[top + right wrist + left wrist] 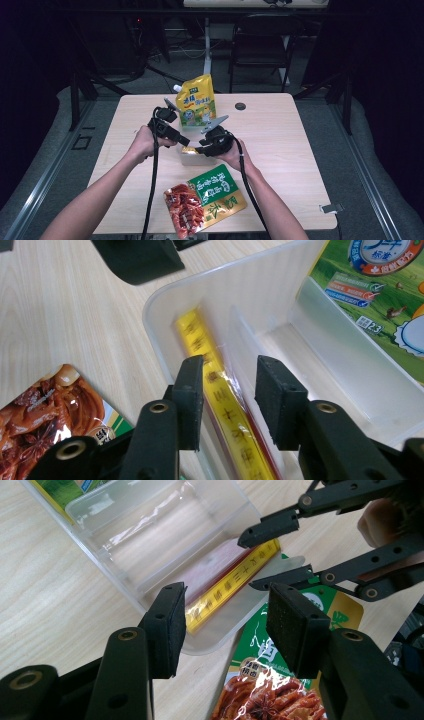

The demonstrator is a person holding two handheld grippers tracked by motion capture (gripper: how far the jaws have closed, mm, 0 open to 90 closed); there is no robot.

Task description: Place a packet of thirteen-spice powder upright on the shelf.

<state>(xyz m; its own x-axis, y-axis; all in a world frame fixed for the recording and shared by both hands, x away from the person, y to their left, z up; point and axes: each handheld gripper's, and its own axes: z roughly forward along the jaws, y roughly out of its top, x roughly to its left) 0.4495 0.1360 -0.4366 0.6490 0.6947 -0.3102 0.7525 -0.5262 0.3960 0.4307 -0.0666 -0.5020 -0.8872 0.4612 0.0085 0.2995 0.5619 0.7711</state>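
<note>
Two tools meet over a clear plastic divided box (192, 159) at the centre of the high view. Right tool (229, 400) stands narrowly parted around a flat yellow-edged packet (220, 405) standing in the box's end slot; left tool (225, 625) hovers wide, holding nothing.

A pale wooden square worktop (280, 135) stands on grey carpeted floor (320, 107) in a dim room — black curtains close the sides. Behind it, a black folding metal chair (261, 46) and a white table leg (206, 45) amid trailing cables.
</note>
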